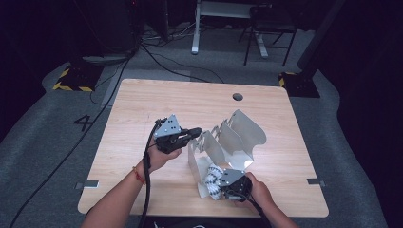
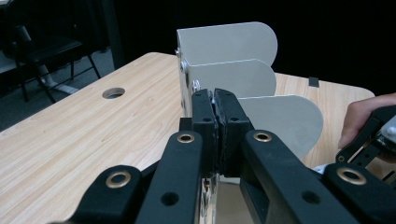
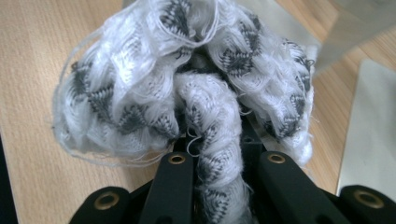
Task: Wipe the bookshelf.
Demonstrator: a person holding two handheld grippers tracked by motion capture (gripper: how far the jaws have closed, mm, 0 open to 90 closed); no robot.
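Right now my left gripper [image 1: 192, 133] is clamped on the edge of a divider of the metal rack [image 1: 233, 137], its jaws pressed narrow on the thin plate [image 2: 215, 100] straight ahead of them. My right gripper [image 1: 219, 185] pinches a fuzzy white-and-grey sock [image 3: 187, 84], which bunches up just past the jaw tips. That sock [image 1: 212, 178] sits at the rack's near end, low over the wooden table [image 1: 142, 109].
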